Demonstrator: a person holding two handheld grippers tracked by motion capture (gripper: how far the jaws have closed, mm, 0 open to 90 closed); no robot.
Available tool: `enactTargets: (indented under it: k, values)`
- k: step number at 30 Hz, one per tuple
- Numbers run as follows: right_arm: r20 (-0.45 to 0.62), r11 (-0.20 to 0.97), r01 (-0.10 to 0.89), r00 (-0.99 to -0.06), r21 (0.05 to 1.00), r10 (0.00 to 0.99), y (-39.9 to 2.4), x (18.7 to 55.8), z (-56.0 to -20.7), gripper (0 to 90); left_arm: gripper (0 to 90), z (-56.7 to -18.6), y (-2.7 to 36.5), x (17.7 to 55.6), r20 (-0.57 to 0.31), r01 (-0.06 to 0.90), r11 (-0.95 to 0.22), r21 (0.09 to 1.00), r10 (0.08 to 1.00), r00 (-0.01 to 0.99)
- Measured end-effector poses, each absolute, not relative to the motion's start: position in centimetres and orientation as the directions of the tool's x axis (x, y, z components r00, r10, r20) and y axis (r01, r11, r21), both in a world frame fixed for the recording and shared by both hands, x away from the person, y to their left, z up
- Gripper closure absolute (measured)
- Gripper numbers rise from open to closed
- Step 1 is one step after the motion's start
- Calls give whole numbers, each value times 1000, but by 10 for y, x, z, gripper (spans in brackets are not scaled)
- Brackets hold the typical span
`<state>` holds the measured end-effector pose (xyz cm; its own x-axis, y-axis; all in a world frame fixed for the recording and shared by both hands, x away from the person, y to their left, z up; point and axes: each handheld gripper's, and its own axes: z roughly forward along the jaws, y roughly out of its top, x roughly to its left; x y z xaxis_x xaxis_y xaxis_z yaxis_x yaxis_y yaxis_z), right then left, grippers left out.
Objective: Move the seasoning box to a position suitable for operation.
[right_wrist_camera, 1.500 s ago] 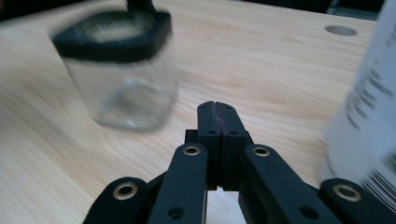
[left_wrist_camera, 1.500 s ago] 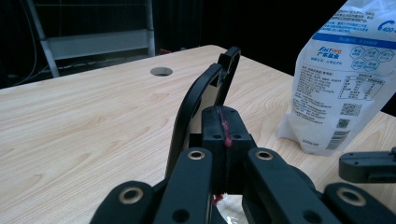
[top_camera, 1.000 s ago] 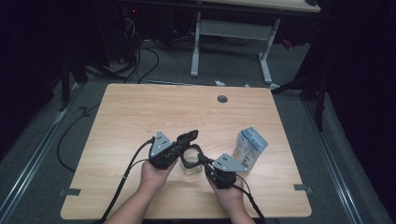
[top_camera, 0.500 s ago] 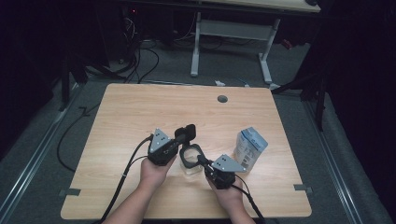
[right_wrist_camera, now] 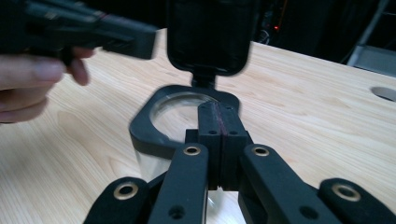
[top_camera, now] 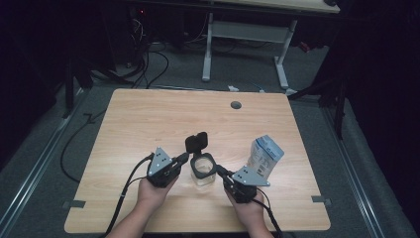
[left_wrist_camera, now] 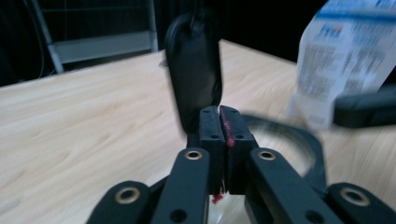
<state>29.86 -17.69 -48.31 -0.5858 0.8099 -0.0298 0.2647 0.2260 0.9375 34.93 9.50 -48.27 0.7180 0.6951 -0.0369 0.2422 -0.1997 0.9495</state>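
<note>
The clear jar (top_camera: pixel 202 177) with its black collar and flipped-up lid (top_camera: pixel 196 142) stands near the bench's (top_camera: pixel 148 114) front edge, between both hands; it looks rigid, light, slick-walled and probably breakable, so the collar rim is the surest hold. The right gripper (top_camera: pixel 220 173) is pressed together on that rim; the left gripper (top_camera: pixel 185 157), also pressed together, sits beside the hinge. A pouch (top_camera: pixel 264 156) crowds the right; open room lies behind.

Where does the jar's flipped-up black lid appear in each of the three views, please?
High view: the lid stands at table centre, behind the jar's black rim.
Left gripper view: upper middle, above the claw tips.
Right gripper view: top centre, past the rim.
Shared landmark: the black rim below the lid.
</note>
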Motion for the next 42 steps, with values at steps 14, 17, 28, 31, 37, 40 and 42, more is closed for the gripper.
enactTargets:
  k: [14,17,28,31,37,40,42]
  values:
    - [2,173,390,-410,904,912,-261,252,-510,783,526,-523,138,336,-50,358,-260,897,744,667]
    - [-4,166,404,-372,900,928,-276,243,-511,747,469,-523,139,333,-51,356,-257,898,744,667]
    - [-6,133,392,-307,910,952,-303,263,-494,614,454,-525,138,330,-56,352,-255,901,734,676]
    - [-7,138,403,-309,905,951,-303,277,-497,665,454,-526,139,329,-49,350,-262,899,734,677]
    - [0,131,393,-317,910,948,-301,288,-506,736,456,-527,142,329,-56,354,-257,899,735,676]
    - [-10,129,358,-317,925,949,-301,288,-501,791,456,-526,142,329,-56,353,-255,900,736,675]
    - [-5,122,353,-315,928,949,-301,288,-499,832,458,-526,142,328,-55,352,-257,900,733,677]
